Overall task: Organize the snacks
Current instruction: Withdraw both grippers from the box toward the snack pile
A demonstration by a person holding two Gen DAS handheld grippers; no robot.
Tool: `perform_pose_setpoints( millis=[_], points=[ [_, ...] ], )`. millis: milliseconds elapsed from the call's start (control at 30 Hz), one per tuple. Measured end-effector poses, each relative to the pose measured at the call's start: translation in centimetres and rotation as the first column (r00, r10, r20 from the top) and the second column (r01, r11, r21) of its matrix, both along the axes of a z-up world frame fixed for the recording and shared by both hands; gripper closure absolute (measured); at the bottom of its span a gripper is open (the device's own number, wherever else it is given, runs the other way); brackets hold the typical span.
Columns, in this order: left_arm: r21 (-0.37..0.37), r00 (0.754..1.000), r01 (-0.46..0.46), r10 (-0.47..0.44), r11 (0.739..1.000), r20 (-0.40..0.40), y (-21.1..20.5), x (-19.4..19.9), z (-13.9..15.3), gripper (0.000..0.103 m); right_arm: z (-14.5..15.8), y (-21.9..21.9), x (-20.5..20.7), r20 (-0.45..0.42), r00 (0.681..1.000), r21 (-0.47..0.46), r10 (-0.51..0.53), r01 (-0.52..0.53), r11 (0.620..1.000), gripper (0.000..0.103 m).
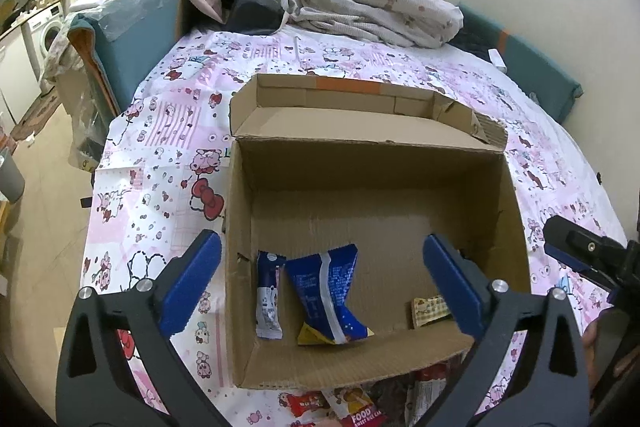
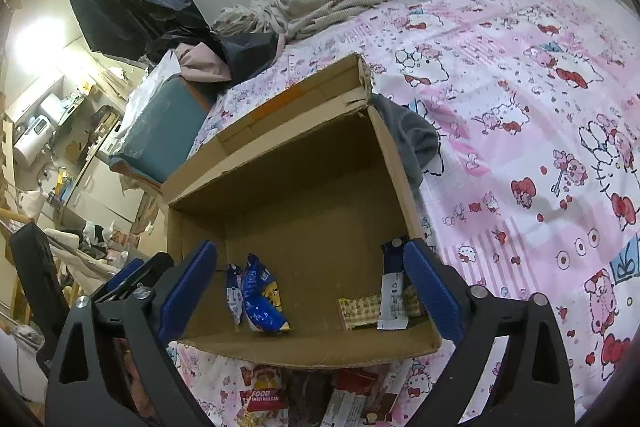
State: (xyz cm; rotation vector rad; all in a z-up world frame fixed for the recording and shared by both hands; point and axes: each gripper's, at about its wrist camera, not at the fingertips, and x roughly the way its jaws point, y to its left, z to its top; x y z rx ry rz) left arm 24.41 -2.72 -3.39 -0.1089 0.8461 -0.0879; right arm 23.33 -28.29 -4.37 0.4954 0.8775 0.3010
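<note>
Between the blue fingers of the left claw there is nothing but air; its jaws are spread wide over the near end of the cardboard box, and the right claw hangs just beside it, spread the same and holding nothing. Below the left claw, in the near left corner of the box, a small blue-and-white sachet stands against the wall with a bigger blue packet touching it; at the near right, a yellow checked bar lies flat with a white-and-blue sachet leaning over it. Outside the box, against its near wall on the pink cartoon bedsheet, more loose snacks wait, among them a red-labelled rice cake packet and a few dark wrappers; these look like the ones left to sort. Such packets are probably light, soft and crinkly, with slick film that may slide; a pinch across a crimped end seal or the flat middle would likely hold best, gently, since rice cake crushes easily. Farther off, a crumpled blanket lies at the head of the bed.
</note>
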Motion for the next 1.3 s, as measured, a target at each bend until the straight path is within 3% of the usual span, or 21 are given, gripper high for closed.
perform_pose_setpoints(
  millis=[433,600,900,1100,1300],
  points=[
    [0.034,0.999,-0.012,0.01,0.999,0.049,0.9,-3.3,2.3,0.003,0.8,-0.1,-2.6,-0.003,1.0,-0.04,-0.016,0.016,0.999,0.002],
    [0.024,0.999,-0.021,0.02,0.999,0.036,1.6,-4.6,2.5,0.003,1.3,0.0,-4.2,0.009,1.0,-0.073,-0.011,0.012,0.997,0.002],
    [0.007,0.999,-0.04,0.04,0.999,-0.004,3.1,-7.1,2.4,0.003,0.6,0.4,-7.1,-0.04,0.999,-0.045,0.005,-0.006,0.999,0.002],
    [0.02,0.999,-0.045,0.044,0.999,0.009,3.4,-8.5,2.8,0.003,0.1,0.8,-8.5,-0.061,0.998,-0.037,0.012,-0.015,0.999,0.002],
    [0.0,0.998,-0.057,0.056,0.998,-0.039,3.8,-9.9,1.9,0.003,-0.6,0.9,-9.5,-0.1,0.995,-0.027,0.008,-0.01,1.0,0.002]
  ],
)
